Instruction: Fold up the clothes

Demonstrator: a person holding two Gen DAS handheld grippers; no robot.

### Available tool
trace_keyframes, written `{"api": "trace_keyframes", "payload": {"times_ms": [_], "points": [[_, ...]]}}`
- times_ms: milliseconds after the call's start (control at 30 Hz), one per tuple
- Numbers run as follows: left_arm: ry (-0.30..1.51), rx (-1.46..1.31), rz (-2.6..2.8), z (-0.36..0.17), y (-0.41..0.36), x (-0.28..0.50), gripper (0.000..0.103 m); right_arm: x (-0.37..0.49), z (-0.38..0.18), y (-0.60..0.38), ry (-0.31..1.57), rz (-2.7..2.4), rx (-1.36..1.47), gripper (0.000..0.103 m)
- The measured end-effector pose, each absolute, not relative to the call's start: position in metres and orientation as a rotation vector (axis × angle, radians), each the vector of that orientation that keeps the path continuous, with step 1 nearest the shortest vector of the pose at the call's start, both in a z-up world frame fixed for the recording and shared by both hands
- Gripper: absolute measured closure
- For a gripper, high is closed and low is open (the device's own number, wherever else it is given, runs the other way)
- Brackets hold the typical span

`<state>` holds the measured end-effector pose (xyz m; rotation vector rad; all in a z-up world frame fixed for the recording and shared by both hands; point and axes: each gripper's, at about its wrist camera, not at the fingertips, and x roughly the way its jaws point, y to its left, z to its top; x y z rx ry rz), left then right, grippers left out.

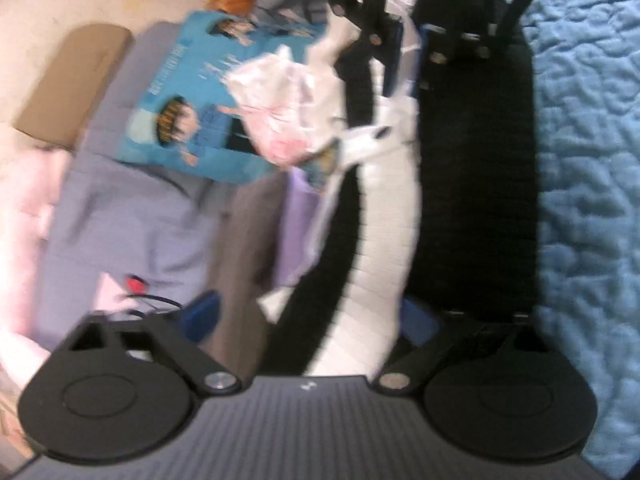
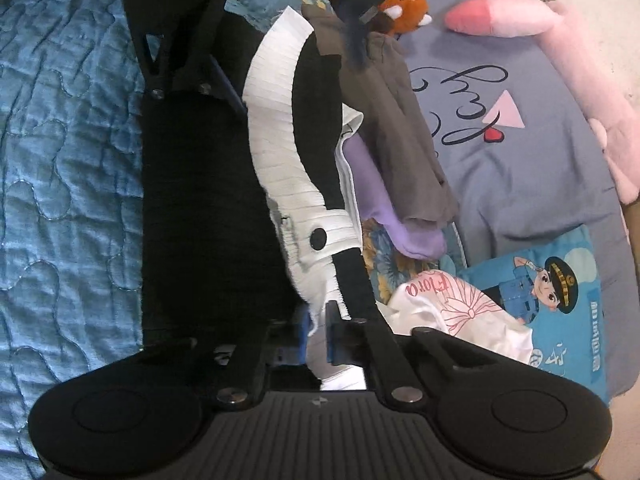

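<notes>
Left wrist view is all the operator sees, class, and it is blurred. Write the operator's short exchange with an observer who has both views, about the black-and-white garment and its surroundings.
Operator: Does the right gripper grip the garment?
Observer: Yes. The right gripper is shut on the end of the white band.
Operator: I can't read the red print on the bag.
Observer: The print on the bag reads "Flora", above a pink fan-like drawing.
</notes>
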<state>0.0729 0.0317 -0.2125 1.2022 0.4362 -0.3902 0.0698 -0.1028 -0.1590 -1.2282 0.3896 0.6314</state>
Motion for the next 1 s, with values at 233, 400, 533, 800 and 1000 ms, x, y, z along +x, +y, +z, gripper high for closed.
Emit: {"api": "trace_keyframes", "payload": {"times_ms": [233,400,533,800,1000], "points": [[0.507,1.17,-0.407,-0.212,0.03,0.077,0.091,0.071,-0.148,-0.107,0.36,0.61,-1.196,0.099],[0.473,1.181,-0.379,-0.206,0.031,0.075,0.091,0.073,-0.138,-0.109,0.342,0.59,-1.171,0.099],[0.421,1.221,-0.332,-0.194,0.033,0.074,0.091,0.08,-0.132,-0.109,0.327,0.558,-1.17,0.099],[0.444,1.186,-0.161,-0.178,0.035,0.131,0.083,0.137,-0.134,-0.108,0.42,0.443,-1.176,0.089],[0.468,1.105,-0.107,-0.162,0.047,0.147,0.066,0.158,-0.127,-0.119,0.457,0.367,-1.084,0.062]]}}
